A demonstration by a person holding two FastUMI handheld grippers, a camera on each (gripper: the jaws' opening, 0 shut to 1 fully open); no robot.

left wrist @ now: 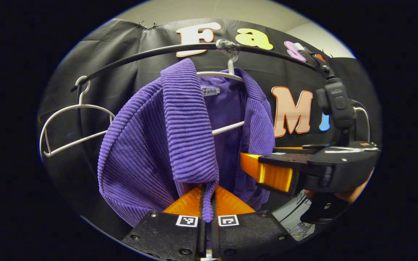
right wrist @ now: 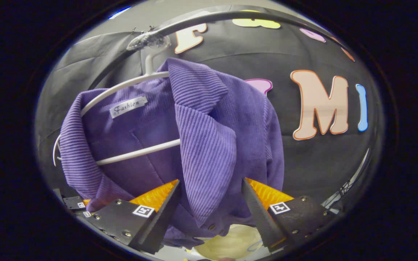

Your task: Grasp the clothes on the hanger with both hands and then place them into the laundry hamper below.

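My left gripper (left wrist: 208, 203) has its fingers drawn together on the hem edge of the purple corduroy jacket's (left wrist: 158, 145) left lapel, a narrow cord of fabric pinched between them. My right gripper (right wrist: 209, 203) has its fingers spread wide, one on each side of the other lapel, which hangs down between them with neither finger pressing on it; in the left gripper view I see that same gripper just to the right of my left fingers, near the jacket's far front panel, with a hand under it.

Above both pairs of fingers the jacket hangs open-fronted on a white hanger (left wrist: 227, 74), collar at the top, hooked over a black rail (left wrist: 151, 52). Further left of my left fingers a second white hanger (left wrist: 74, 119) hangs bare on the same rail. Below my right fingers a pale rounded shape (right wrist: 230, 244) shows, which I take to be the laundry hamper, though I cannot be sure.

I judge the corduroy soft, limp and fairly light, with ribs that should give grip, so it will sag and swing once off the hanger. The doubled lapels look like the firmest places to hold.

Count: one jacket, two hangers, one rail, two grippers.
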